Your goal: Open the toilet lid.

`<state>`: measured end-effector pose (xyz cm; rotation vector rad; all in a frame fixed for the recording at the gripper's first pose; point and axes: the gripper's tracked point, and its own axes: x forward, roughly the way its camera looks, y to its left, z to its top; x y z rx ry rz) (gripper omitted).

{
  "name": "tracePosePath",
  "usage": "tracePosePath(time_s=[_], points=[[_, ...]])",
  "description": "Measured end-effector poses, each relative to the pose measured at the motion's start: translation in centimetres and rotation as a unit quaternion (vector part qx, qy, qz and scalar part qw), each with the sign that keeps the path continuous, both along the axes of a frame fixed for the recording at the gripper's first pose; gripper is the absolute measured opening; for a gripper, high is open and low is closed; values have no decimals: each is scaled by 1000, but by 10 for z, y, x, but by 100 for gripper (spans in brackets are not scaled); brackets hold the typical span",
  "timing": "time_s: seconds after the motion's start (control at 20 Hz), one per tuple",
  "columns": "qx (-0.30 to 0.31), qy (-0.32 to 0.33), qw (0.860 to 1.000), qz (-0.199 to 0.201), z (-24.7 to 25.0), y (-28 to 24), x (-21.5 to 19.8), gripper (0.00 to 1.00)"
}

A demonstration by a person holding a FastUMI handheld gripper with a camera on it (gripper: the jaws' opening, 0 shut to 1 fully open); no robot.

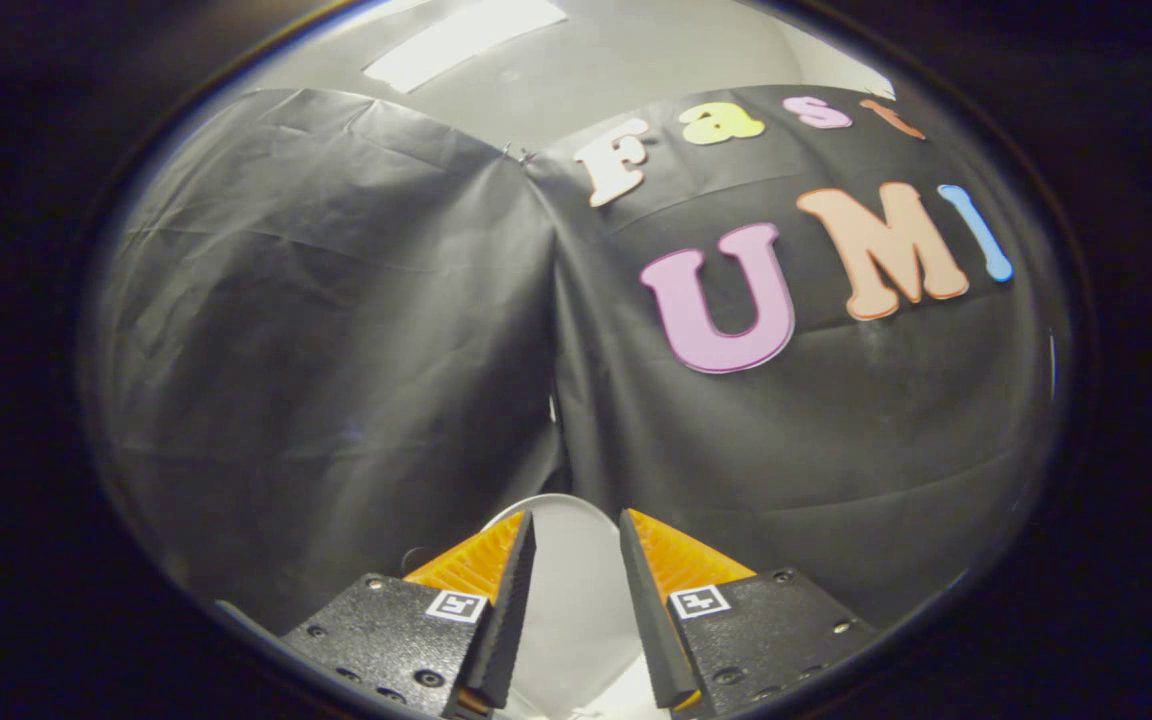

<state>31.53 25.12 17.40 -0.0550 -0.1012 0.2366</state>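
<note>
The white toilet lid (576, 600) shows in the gap between my two fingers, and its rounded rim rises just past the fingertips against the black cloth. My gripper (576, 514) is open, its black fingers with orange ribbed backs standing apart. The left finger (511, 600) and the right finger (646, 600) frame the lid's smooth face; I cannot tell whether either one touches it. The rest of the toilet is hidden beneath the gripper body.
The booth's black cloth wall (336, 330) hangs close ahead, with a fold running down its middle to the lid's rim. A pale ceiling with a bright light panel (466, 40) lies above the cloth.
</note>
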Motion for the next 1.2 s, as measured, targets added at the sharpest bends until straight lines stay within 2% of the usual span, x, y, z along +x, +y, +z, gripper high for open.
tracePosePath(time_s=[0.1, 0.4, 0.7, 0.9, 1.05, 1.2], points=[[18, -8, 1000, -15, 5, -34, -11, 52], [63, 1, 994, -94, -4, -148, -39, 56], [94, 18, 985, -147, -26, -240, -79, 57], [95, 53, 981, -158, -44, -282, -97, 57], [106, 92, 982, -124, -61, -298, -109, 56], [99, 121, 978, -137, -80, -328, -121, 52]])
